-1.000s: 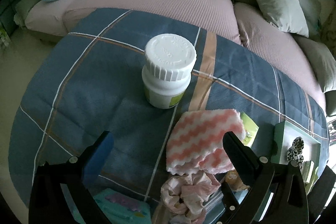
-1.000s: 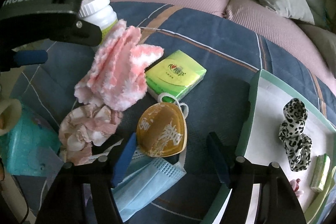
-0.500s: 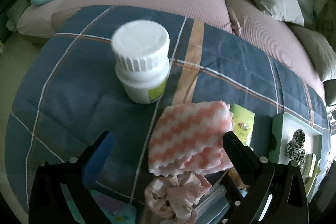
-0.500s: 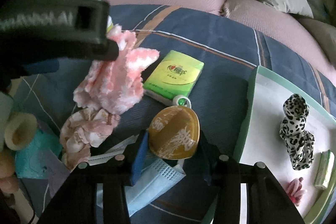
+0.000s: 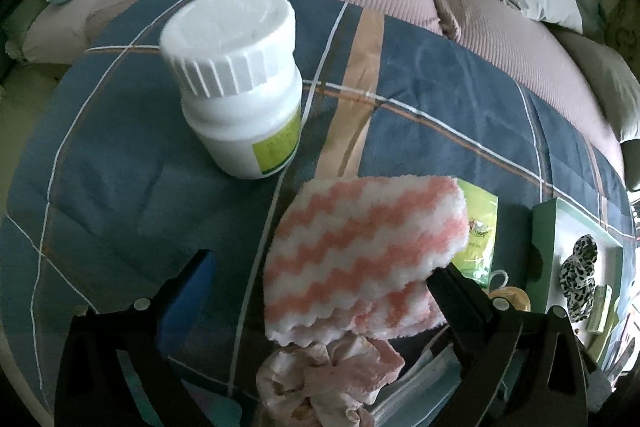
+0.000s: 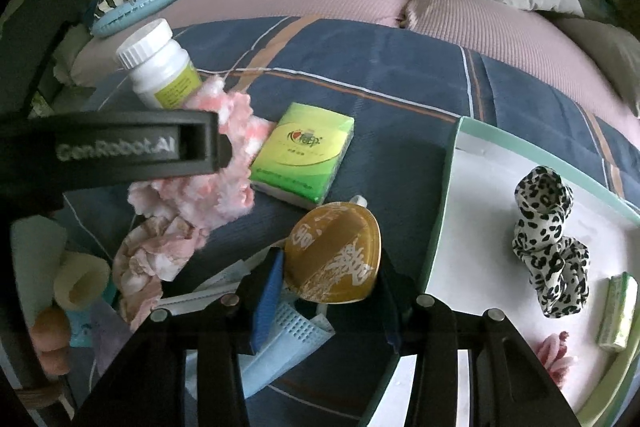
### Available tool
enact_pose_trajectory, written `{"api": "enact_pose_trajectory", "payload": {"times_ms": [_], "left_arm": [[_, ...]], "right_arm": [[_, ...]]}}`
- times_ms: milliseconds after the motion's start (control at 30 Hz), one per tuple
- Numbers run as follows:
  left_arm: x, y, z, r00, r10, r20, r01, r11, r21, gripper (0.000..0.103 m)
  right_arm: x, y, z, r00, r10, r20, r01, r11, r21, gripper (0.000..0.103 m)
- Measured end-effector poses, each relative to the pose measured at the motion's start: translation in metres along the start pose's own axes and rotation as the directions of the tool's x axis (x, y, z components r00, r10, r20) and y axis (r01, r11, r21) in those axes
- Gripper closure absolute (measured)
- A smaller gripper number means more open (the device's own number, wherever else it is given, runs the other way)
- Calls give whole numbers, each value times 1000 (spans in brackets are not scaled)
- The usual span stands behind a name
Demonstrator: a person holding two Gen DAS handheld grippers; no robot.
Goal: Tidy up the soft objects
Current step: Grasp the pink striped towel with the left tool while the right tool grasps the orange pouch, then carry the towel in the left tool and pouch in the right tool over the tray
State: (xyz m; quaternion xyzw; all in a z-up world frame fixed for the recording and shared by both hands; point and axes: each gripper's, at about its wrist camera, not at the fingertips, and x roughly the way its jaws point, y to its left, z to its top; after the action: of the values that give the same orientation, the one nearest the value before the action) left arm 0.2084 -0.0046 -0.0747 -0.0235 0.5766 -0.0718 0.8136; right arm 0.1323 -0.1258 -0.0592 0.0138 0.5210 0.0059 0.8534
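right gripper (image 6: 330,283) tilted steeply down, jaws narrowed around the amber pouch (image 6: 334,253), pads at its sides, blue face mask (image 6: 280,343) under it. just beyond the pouch sits the green tissue pack (image 6: 304,155); tray (image 6: 448,195) right of it. left gripper (image 5: 320,283) wide apart, nothing gripped, pointed steeply down over the pink zigzag cloth (image 5: 360,255) left of the pouch; white bottle (image 5: 240,83) farther back.

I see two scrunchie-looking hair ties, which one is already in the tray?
The leopard-print scrunchie, black spots on white, lies inside the green-rimmed tray. The pale pink floral scrunchie is outside it, on the blue blanket beside the pink zigzag cloth.
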Motion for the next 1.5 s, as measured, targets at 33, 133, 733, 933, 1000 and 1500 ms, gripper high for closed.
{"api": "enact_pose_trajectory", "payload": {"times_ms": [33,133,733,933,1000,1500], "left_arm": [[2,-1,0,1000,-3,-3,3,1000,2,6],[6,-3,0,1000,-27,-13,27,1000,1,25],[-6,-9,-6,998,-68,4,68,997,33,70],[-25,-3,-5,998,-55,44,54,998,19,72],[-32,-1,-4,997,-52,60,51,999,17,72],[-111,2,-2,965,-61,254,58,998,20,73]], "right_arm": [[-3,1,-3,1000,-2,1,2,1000,-3,56],[-6,3,-3,1000,9,6,-9,1000,-5,56],[-26,1,-6,998,51,32,-51,999,-2,56],[-35,-1,-6,997,57,50,-57,998,4,56],[-39,-2,-5,997,58,59,-59,998,7,56],[-95,-14,1,978,70,197,-78,996,37,56]]}}
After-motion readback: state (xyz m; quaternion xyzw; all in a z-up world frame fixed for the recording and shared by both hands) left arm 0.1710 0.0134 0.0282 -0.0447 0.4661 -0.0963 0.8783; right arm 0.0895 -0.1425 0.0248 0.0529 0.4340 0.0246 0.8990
